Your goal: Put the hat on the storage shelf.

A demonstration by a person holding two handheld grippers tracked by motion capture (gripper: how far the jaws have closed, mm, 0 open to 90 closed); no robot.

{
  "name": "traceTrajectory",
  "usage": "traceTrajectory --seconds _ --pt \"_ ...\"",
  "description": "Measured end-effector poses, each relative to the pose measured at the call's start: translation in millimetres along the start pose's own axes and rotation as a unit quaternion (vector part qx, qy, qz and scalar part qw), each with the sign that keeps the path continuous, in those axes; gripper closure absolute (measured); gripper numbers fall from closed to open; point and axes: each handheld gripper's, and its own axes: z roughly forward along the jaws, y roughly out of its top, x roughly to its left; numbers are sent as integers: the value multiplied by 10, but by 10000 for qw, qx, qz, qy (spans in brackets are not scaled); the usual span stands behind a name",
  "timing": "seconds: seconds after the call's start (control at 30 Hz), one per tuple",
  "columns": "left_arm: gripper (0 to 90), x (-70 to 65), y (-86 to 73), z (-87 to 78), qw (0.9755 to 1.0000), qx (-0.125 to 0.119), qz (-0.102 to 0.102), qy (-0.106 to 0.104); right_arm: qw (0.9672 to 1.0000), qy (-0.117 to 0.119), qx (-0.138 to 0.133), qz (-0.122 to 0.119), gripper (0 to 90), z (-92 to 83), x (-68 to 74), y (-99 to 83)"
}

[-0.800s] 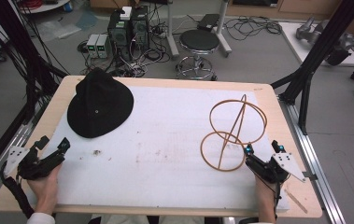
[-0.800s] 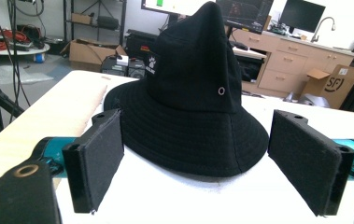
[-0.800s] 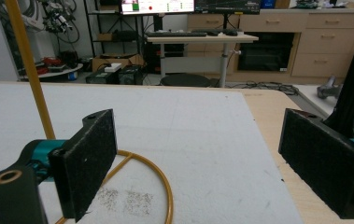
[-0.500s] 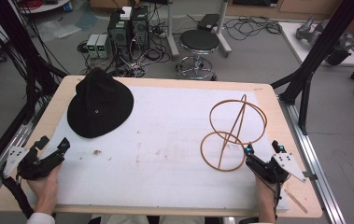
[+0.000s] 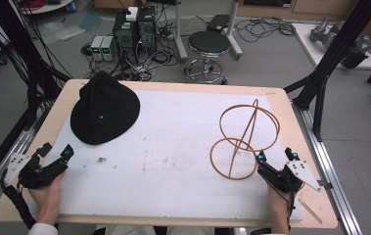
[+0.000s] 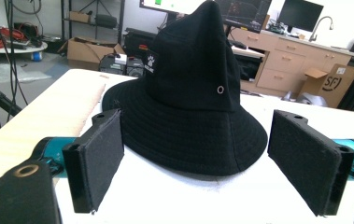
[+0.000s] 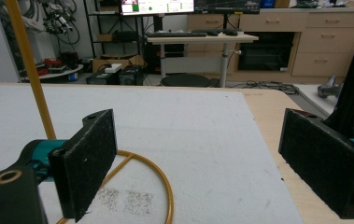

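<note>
This is a research lab or engineering workspace — computer towers sit on the grey floor amid tangled cables, and a black metal frame surrounds the worktop. Beyond it stand a round stool, a desk with keyboards, lit monitors, wooden cabinets and cardboard boxes — no domestic furnishings.

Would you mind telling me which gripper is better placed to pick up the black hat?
The left gripper: its open jaws point straight at the black hat, which stands just ahead of them. The right gripper sits across the table beside the wire hat stand.
</note>
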Motion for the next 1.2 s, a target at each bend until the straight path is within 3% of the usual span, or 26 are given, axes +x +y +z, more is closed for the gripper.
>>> traceTrajectory --seconds 0.07,0.13,0.23,0.4,0.57,0.8,0.9,1.2 --pt "188 -7 3 1 10000 3 51 5 10000 2 5 3 108 0 1 0" --pt "188 -32 11 12 9997 31 229 3 10000 18 26 44 108 0 8 -1" --pt "194 -76 14 36 9995 139 241 -167 10000 23 11 8 108 4 4 -2" --pt "194 -129 36 63 9990 194 314 -260 10000 37 23 5 108 4 3 -3" --pt "193 -215 150 88 9972 244 668 -243 10000 57 31 -13 108 2 4 -4" --pt "193 -316 268 159 9963 309 728 -338 9999 95 37 10 108 -28 20 -2" --pt "193 -341 303 213 9966 341 630 -412 9999 91 35 36 108 -23 16 -2" --pt "186 -363 468 391 9959 497 679 -340 9999 103 25 60 108 -22 12 -3"
